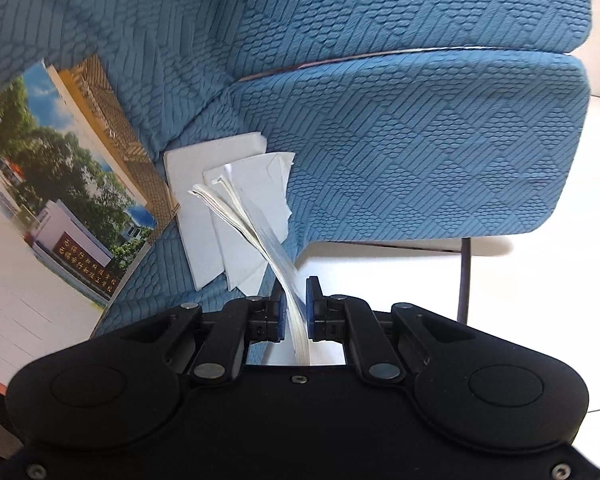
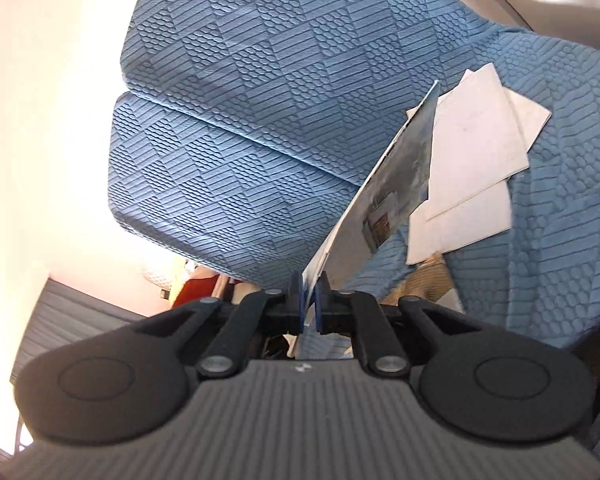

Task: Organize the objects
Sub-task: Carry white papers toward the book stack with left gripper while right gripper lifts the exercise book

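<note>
The left gripper (image 1: 296, 300) is squeezed almost all the way together, and it is pinching a thin booklet (image 1: 260, 236) by its edge. The booklet's pages fan out a little and it sticks up from between the 2 blue pads (image 1: 313, 300) toward the blue sofa (image 1: 400, 120). The sofa cloth has a bumpy pattern of lines and little dots. Behind the booklet, some white papers (image 1: 204, 200) lie flat on the sofa seat, one on top of another, just where the seat meets the back cushion. To the left of them is a brochure (image 1: 60, 168) with a picture of trees, sky and a building, and it partly lies over an orange and brown book (image 1: 108, 120). A dark chair leg (image 1: 465, 280) stands on the pale floor (image 1: 540, 320) under the sofa edge. The right gripper (image 2: 309, 300) is also squeezed nearly together, and it holds a thin printed sheet (image 2: 396, 184) by its bottom corner. The sheet is tilted and leans up to the right, with small pictures on it. Past it, the white papers (image 2: 472, 168) lie on the blue sofa (image 2: 260, 120). I cannot tell if the printed sheet touches the white papers or only stands in front of them.
</note>
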